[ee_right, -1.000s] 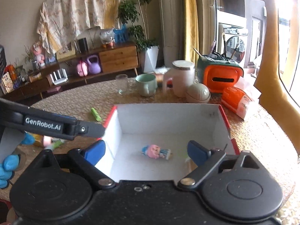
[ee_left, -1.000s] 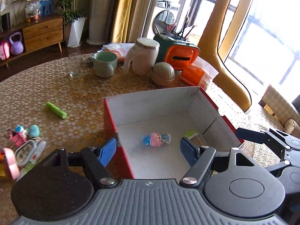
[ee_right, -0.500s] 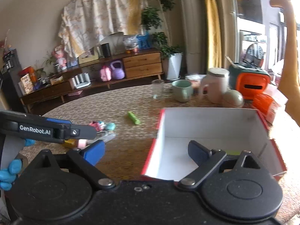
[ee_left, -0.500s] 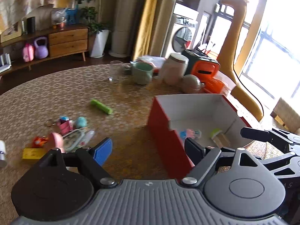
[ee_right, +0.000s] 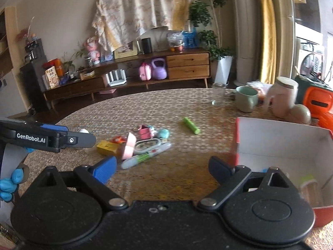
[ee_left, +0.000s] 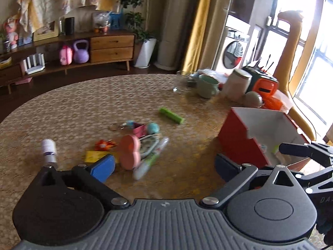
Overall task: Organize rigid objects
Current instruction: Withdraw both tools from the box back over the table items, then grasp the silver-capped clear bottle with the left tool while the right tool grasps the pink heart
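Observation:
A pile of small toys lies mid-table: a pink heart-shaped case (ee_left: 130,152), a marker pen (ee_left: 149,160), a yellow block (ee_left: 93,156), a white bottle (ee_left: 49,150) and a green cylinder (ee_left: 171,115). My left gripper (ee_left: 164,166) hovers just short of the pile, its jaws opening wide with nothing between them. The red box (ee_left: 239,141) with white walls stands to the right. My right gripper (ee_right: 163,168) is open and empty, between the pen (ee_right: 145,156) and the box (ee_right: 281,137). A green-capped item (ee_right: 308,181) lies inside the box.
A green mug (ee_right: 246,101), a glass (ee_right: 218,94), a pale jar (ee_right: 283,98) and an orange case (ee_right: 318,102) crowd the far right of the round table (ee_right: 145,108). A blue-gloved hand (ee_right: 8,185) holds the left gripper. A wooden sideboard stands beyond.
Both grippers swung left, from over the box's inside to the table beside the toy pile. The left jaws spread wider. The doll stayed in the box.

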Demonstrator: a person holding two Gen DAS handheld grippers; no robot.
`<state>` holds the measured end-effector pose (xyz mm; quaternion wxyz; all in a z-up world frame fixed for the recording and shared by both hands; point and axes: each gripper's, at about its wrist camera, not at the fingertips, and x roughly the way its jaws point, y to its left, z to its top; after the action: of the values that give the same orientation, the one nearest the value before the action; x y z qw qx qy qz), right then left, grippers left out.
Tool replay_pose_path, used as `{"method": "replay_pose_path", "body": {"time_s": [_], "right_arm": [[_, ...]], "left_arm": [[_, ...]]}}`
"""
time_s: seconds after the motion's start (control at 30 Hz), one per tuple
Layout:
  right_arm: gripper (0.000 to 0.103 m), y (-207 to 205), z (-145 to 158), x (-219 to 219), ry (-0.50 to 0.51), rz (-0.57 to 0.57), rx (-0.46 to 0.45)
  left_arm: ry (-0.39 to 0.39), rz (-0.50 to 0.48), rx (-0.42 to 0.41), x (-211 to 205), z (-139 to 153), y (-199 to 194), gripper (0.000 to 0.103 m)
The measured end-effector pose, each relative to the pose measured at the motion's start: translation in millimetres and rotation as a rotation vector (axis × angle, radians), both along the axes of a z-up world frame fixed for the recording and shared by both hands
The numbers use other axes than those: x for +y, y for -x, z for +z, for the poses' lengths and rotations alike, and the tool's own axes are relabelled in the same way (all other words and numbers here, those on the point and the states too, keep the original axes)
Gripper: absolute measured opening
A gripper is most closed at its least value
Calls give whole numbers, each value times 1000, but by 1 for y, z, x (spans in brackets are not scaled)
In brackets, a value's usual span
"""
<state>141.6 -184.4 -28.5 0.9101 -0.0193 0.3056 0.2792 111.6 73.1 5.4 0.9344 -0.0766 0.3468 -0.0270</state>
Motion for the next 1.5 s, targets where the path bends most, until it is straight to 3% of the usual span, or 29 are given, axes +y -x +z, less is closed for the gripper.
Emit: {"method": "replay_pose_path", "body": {"time_s": [0.33, 0.77, 1.07, 1.5], "right_arm": [[95, -18, -17, 58, 37, 80, 27], [87, -62, -52, 119, 110, 95, 38], [79, -96, -71, 149, 102, 68, 88], [67, -121, -95, 181, 44, 9, 141]], "left_arm": [[-31, 150, -1, 68, -25, 7, 103], [-32, 402, 75, 167, -75, -25, 103], [-49, 442, 124, 187, -106, -54, 103], [-7, 471, 149, 205, -128, -76, 103]]}}
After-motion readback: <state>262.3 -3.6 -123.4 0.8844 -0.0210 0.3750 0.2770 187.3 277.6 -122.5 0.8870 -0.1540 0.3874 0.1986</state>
